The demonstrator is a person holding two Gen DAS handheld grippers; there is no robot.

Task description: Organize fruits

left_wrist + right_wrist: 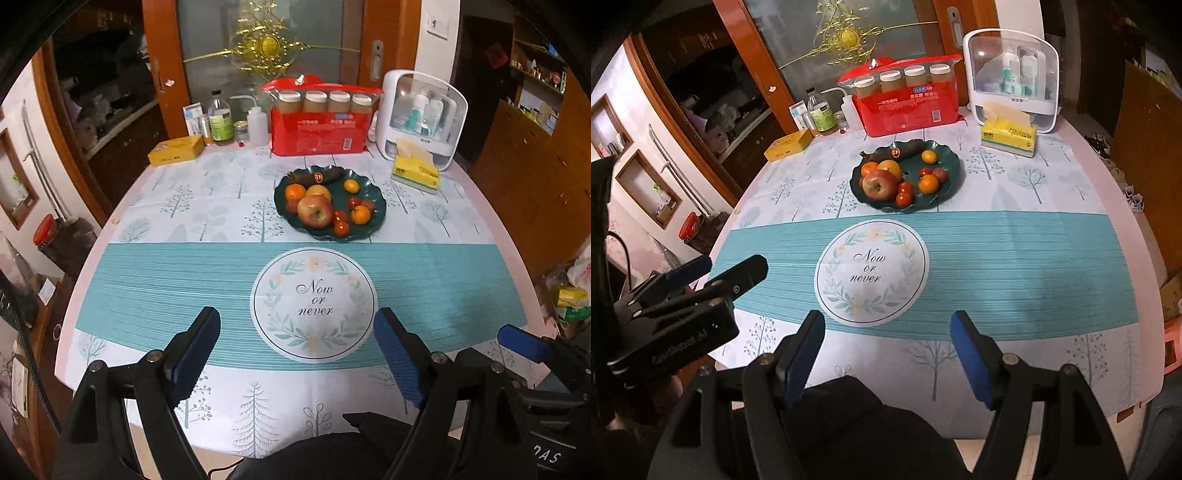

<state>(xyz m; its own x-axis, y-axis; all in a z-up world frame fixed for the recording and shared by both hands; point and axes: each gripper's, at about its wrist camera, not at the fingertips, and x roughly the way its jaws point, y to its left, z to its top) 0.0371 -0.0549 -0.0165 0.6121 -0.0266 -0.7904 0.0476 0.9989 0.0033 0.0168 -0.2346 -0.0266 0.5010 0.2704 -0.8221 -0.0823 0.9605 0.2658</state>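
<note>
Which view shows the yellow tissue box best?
The right wrist view: the tissue box sits nearer the centre, larger, its front print clearer. The left wrist view shows it smaller and more angled.

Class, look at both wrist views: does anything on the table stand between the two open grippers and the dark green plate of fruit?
Nothing visible does. Between the left gripper, the right gripper and the plate lies only the flat tablecloth with its printed "Now or never" circle. Both grippers are empty.

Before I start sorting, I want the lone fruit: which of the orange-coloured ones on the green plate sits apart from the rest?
The small yellow-orange fruit at the plate's far right, beside the dark sausage-like item; nothing touches it.
</note>
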